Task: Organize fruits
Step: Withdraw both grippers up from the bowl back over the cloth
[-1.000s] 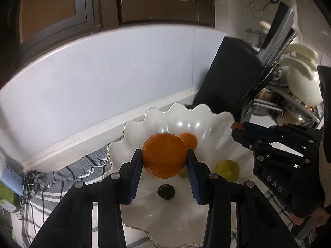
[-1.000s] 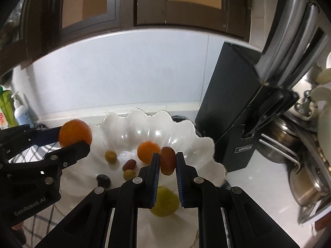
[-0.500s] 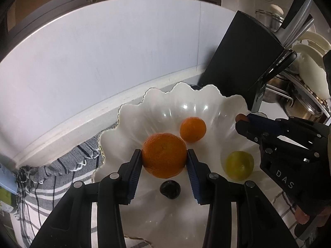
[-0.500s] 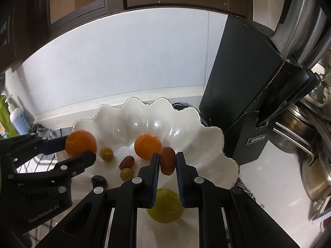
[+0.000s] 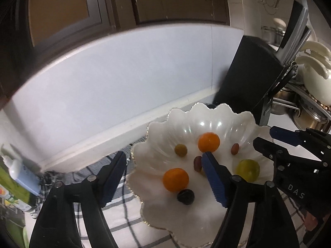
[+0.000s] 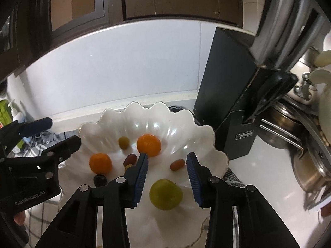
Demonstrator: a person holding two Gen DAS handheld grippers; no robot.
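White and scalloped, the bowl [image 6: 206,136] sat on a striped cloth [image 5: 115,210] on the bench, next to a black knife block [image 6: 225,95]. The left gripper [image 5: 163,173] hung over the bowl's near rim with its jaws opening and nothing pressed between them; an orange [image 5: 175,179] lay in the bowl below, just beside a dark berry [image 5: 185,196]. The right gripper [image 6: 167,166] was opening too, its pads clear of the small reddish fruit [image 6: 177,164] lying on the bowl's floor between them. A second orange [image 6: 149,145], a green fruit [image 6: 166,194] and an olive-coloured one [image 6: 123,142] also rested inside.
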